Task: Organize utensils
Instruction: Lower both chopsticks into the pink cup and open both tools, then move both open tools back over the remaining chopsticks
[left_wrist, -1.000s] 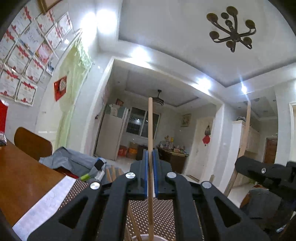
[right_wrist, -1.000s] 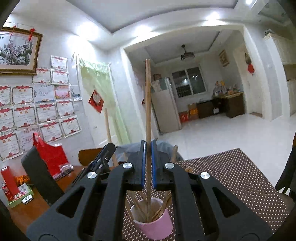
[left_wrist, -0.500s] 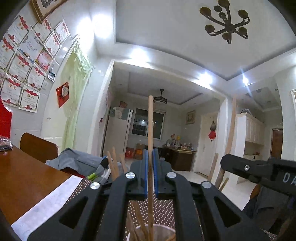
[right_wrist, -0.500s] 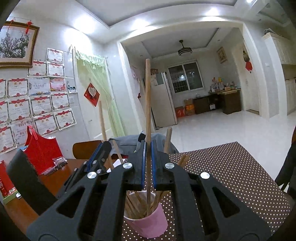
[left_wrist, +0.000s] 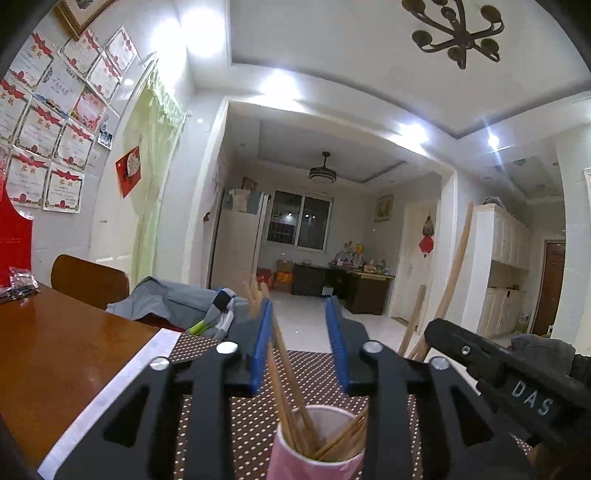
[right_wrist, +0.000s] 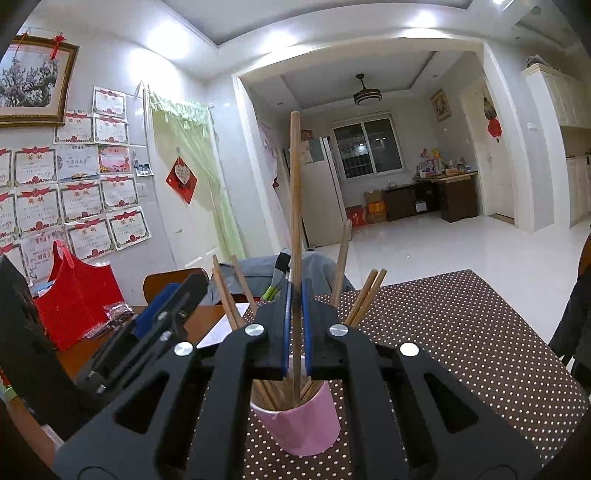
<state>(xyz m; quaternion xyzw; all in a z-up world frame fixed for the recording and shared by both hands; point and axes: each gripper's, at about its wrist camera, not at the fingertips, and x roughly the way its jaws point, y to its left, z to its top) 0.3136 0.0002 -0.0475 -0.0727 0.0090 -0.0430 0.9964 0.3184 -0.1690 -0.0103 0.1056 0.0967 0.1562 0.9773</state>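
The left hand-held gripper (left_wrist: 300, 345) hangs with its jaws apart above the pink paper cup (left_wrist: 314, 448) of wooden chopsticks (left_wrist: 295, 417). The right hand-held gripper (right_wrist: 294, 325) is clamped on one upright wooden chopstick (right_wrist: 295, 192) standing in the cup on the brown dotted worktop (right_wrist: 461, 332).

Chopsticks (right_wrist: 295, 206): pale bare wood, matt. Cup (right_wrist: 299, 424): pink paper, matt. Mat (right_wrist: 461, 332): brown dotted cloth, lower right of frame. Surface (left_wrist: 55, 350): glossy varnished wood, lower left. Claws (left_wrist: 300, 347) (right_wrist: 294, 321): matt black plastic, blue pads, shiny metal screws.
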